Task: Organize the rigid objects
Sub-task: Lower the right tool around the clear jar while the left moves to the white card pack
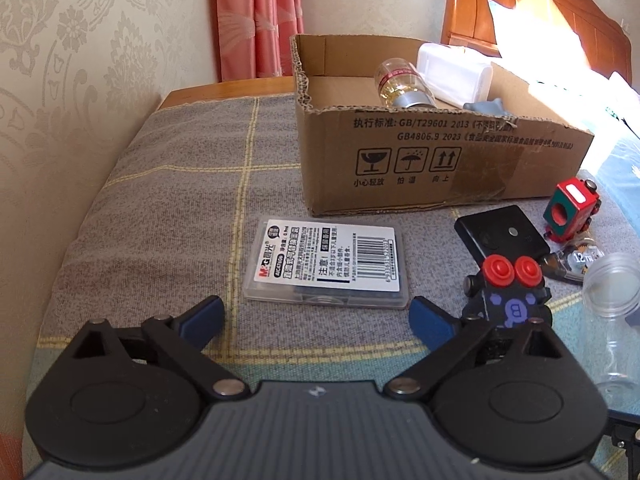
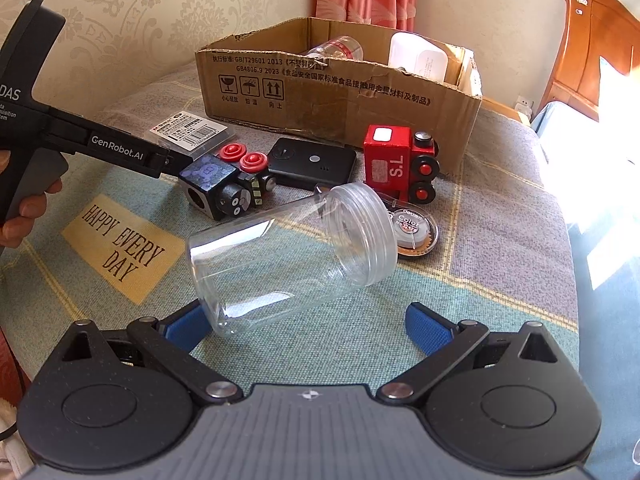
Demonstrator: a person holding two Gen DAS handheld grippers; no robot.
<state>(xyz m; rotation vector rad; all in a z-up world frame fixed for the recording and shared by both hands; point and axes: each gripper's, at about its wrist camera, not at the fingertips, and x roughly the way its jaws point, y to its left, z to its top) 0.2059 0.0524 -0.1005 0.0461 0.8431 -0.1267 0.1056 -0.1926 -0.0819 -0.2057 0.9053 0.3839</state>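
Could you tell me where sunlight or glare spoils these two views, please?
Left wrist view: sun washes out the top right, past the cardboard box, bleaching the wooden headboard. Right wrist view: the right edge is overexposed, and the clear jar carries bright reflections; fisheye bending curves both frames' edges.

Both grippers tilt downward with jaws spread wide and nothing clamped: the left gripper (image 1: 316,316), held by a hand (image 2: 18,208) round its grip, and the right gripper (image 2: 308,326), its blue pads (image 2: 426,328) apart.
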